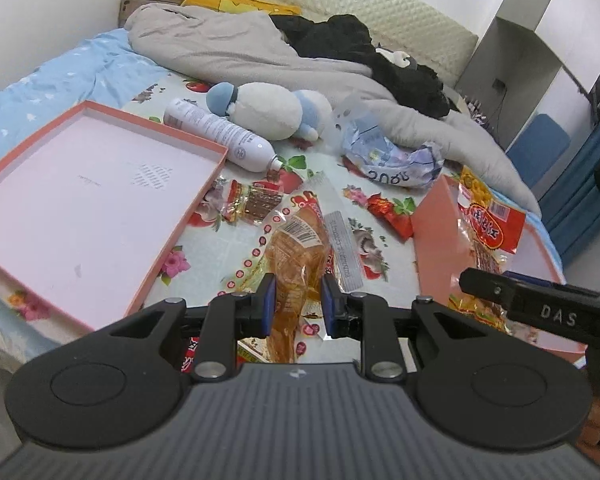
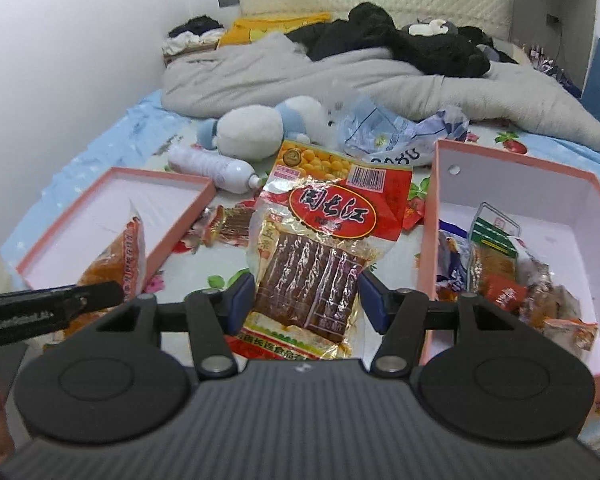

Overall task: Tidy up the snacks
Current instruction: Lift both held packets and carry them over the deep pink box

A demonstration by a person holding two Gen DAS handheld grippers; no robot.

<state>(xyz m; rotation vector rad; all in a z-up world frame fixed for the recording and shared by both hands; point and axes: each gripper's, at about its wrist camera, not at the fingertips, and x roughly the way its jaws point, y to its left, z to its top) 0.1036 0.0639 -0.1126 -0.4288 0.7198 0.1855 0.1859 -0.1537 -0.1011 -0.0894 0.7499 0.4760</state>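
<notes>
In the left wrist view my left gripper [image 1: 299, 292] is shut on a bread roll in a clear wrapper with red print [image 1: 296, 256], held above the flowered sheet. In the right wrist view my right gripper [image 2: 306, 296] is shut on a red and gold packet of dark dried strips [image 2: 320, 240], also lifted. A pink box [image 2: 432, 208] at the right holds several snack packets [image 2: 500, 276]. Its shallow pink lid [image 1: 80, 200] lies open side up at the left. Each view shows the other gripper's finger [image 1: 484, 282] [image 2: 96, 294] at its edge.
On the sheet lie a small gold and red packet [image 1: 252, 204], a small red packet [image 1: 392, 216], a white bottle [image 1: 220, 136], a white and blue plush toy [image 1: 268, 110] and a crumpled plastic bag [image 1: 384, 152]. A grey blanket [image 1: 236, 48] and black clothing lie behind.
</notes>
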